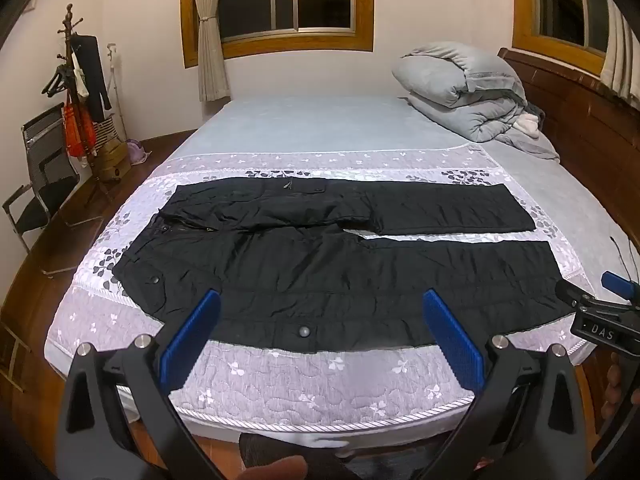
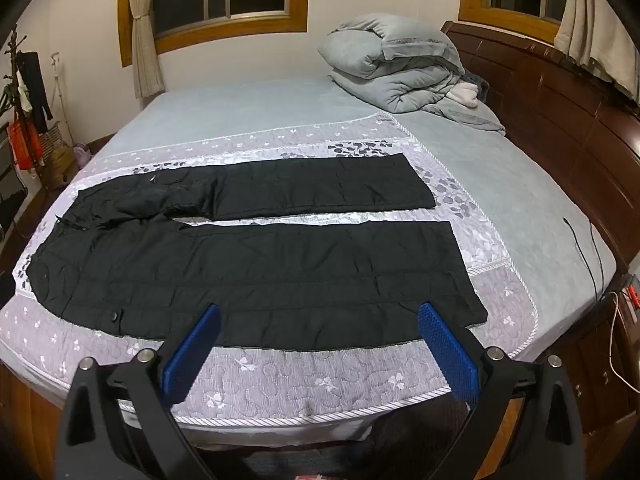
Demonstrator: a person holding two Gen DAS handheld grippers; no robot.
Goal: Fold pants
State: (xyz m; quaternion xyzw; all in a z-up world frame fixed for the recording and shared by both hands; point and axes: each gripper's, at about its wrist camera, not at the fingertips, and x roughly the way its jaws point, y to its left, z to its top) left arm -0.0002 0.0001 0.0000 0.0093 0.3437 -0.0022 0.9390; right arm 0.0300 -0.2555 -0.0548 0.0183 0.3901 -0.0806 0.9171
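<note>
Black pants lie flat on the purple floral quilt, waist to the left, both legs stretched right with a narrow gap between them. My left gripper hangs open above the near edge of the pants, near the waist and thigh, with nothing between its blue pads. In the right wrist view the same pants spread across the bed. My right gripper stands open over the near leg, empty. The right gripper also shows at the right edge of the left wrist view.
A folded grey duvet sits at the far right of the bed by the dark wooden headboard. A coat stand and a chair stand at the left. A black cable runs over the sheet at right.
</note>
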